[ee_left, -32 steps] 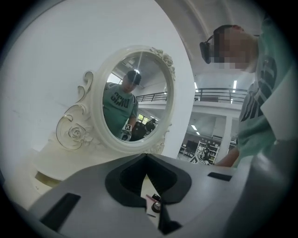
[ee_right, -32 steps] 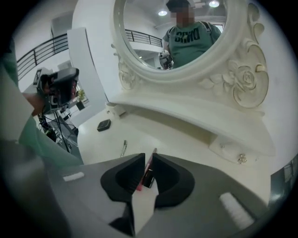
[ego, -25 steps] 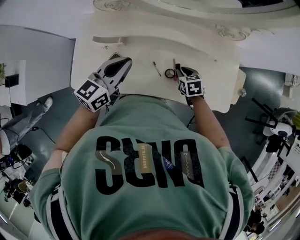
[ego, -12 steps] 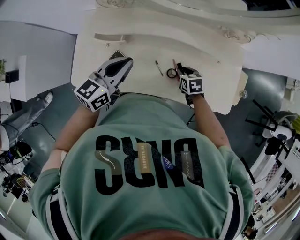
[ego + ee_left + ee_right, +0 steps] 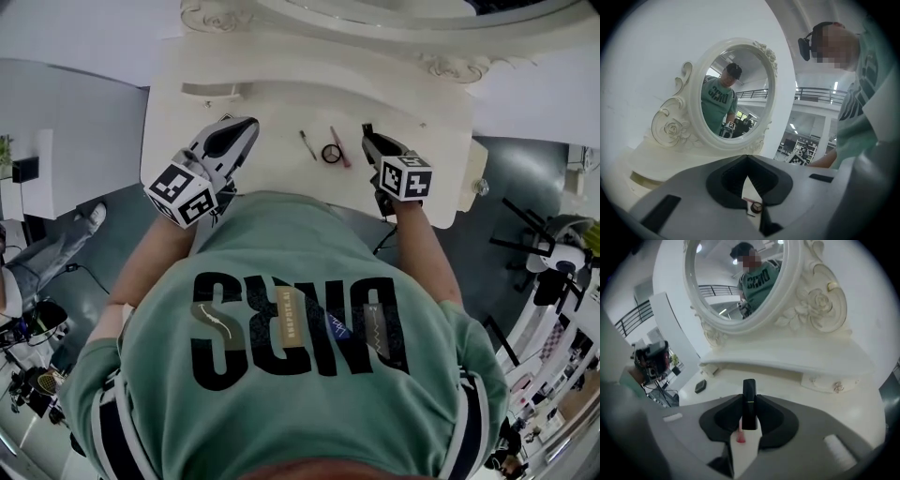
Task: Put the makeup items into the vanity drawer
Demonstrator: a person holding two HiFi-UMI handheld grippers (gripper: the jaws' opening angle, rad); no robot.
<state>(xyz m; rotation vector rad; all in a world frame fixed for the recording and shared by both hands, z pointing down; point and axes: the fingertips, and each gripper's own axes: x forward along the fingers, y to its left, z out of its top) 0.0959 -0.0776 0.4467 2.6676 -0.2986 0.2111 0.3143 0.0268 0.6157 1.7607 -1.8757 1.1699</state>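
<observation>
On the cream vanity top (image 5: 281, 164) lie a thin dark pencil (image 5: 307, 143), a small round pot (image 5: 330, 153) and a pink stick (image 5: 339, 146). My right gripper (image 5: 372, 139) hangs just right of them; its jaws are closing on a black lipstick tube (image 5: 749, 404), which stands upright between the pads and sticks out past them. My left gripper (image 5: 246, 127) hovers over the left part of the top, its jaws shut with nothing in them (image 5: 747, 159). Through the slit below its tips I see the round pot (image 5: 756, 206).
An oval mirror (image 5: 740, 282) in a carved frame stands at the back above a raised shelf with a small knobbed drawer (image 5: 833, 383). A dark flat compact (image 5: 700, 386) lies at the left of the top. A person's green-shirted torso (image 5: 291, 356) fills the near side.
My right gripper has moved right and away from the pot and the pink stick, carrying the black tube. The left gripper has hardly shifted.
</observation>
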